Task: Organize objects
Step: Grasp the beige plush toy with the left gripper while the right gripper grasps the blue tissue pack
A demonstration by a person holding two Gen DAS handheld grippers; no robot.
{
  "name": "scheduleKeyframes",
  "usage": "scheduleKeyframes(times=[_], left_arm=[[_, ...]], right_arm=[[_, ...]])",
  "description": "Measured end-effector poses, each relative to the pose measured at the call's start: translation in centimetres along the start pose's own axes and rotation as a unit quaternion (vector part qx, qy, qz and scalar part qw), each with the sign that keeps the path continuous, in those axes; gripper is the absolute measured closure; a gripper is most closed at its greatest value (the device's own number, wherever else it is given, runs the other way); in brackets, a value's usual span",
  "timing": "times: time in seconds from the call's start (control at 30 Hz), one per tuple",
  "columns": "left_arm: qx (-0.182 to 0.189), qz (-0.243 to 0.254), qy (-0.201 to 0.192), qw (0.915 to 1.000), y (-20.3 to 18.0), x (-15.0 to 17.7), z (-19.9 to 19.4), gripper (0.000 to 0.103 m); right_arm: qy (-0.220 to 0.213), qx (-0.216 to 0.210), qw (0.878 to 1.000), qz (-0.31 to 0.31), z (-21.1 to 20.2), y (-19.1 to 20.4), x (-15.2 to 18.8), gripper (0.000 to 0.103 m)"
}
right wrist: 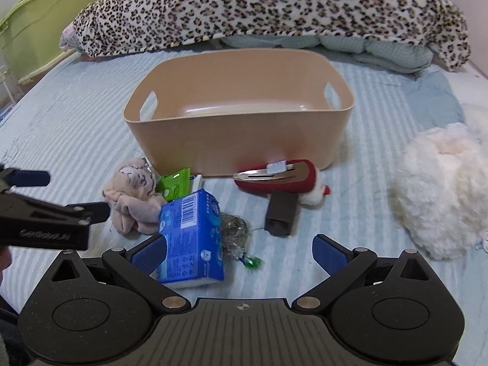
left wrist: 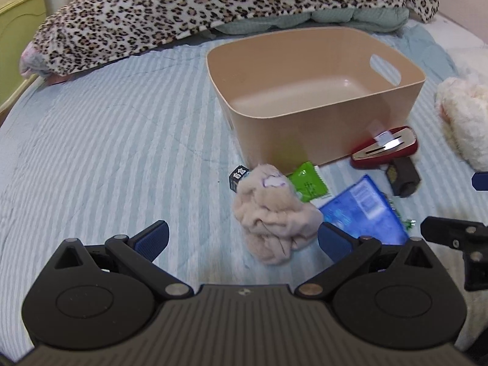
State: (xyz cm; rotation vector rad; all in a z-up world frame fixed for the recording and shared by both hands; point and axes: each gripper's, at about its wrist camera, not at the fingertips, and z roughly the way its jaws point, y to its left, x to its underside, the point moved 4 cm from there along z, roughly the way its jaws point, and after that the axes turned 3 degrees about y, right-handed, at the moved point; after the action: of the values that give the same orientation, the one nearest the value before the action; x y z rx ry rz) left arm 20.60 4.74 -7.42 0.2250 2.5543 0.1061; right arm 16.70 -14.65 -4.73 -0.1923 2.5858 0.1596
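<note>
A tan plastic bin (left wrist: 320, 134) (right wrist: 238, 140) stands empty on the striped bed. In front of it lie a beige plush cloth (left wrist: 274, 216) (right wrist: 134, 201), a green packet (left wrist: 308, 183) (right wrist: 174, 183), a blue tissue pack (left wrist: 363, 210) (right wrist: 192, 235), a red hair clip (left wrist: 384, 149) (right wrist: 277, 177), a dark small box (left wrist: 402, 177) (right wrist: 280, 213) and a metal scrubber (right wrist: 235, 228). My left gripper (left wrist: 244, 241) is open, the cloth just ahead between its fingers. My right gripper (right wrist: 241, 253) is open, with its left finger against the tissue pack.
A leopard-print blanket (left wrist: 213, 9) (right wrist: 274, 6) lies behind the bin. A white fluffy item (left wrist: 463, 122) (right wrist: 439, 189) sits at the right. A small black box (left wrist: 238, 178) lies behind the cloth. A green cabinet (right wrist: 39, 21) stands at the far left.
</note>
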Motion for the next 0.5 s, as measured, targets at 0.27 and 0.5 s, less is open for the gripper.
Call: scheduleKeyframes(times=[0.27, 0.5], left_arm=[[0.035, -0.003, 0.009, 0.9993, 1.0, -0.5, 4.4, 0.0], [0.096, -0.011, 0.024, 0.9951, 1.0, -0.2, 6.9, 0.009]], right_arm=[[0.057, -0.032, 0.998, -0.018, 5.5, 0.9, -0.4, 0.005], [0.08, -0.073, 0.994, -0.01, 7.7, 2.1, 0.1, 0.02]])
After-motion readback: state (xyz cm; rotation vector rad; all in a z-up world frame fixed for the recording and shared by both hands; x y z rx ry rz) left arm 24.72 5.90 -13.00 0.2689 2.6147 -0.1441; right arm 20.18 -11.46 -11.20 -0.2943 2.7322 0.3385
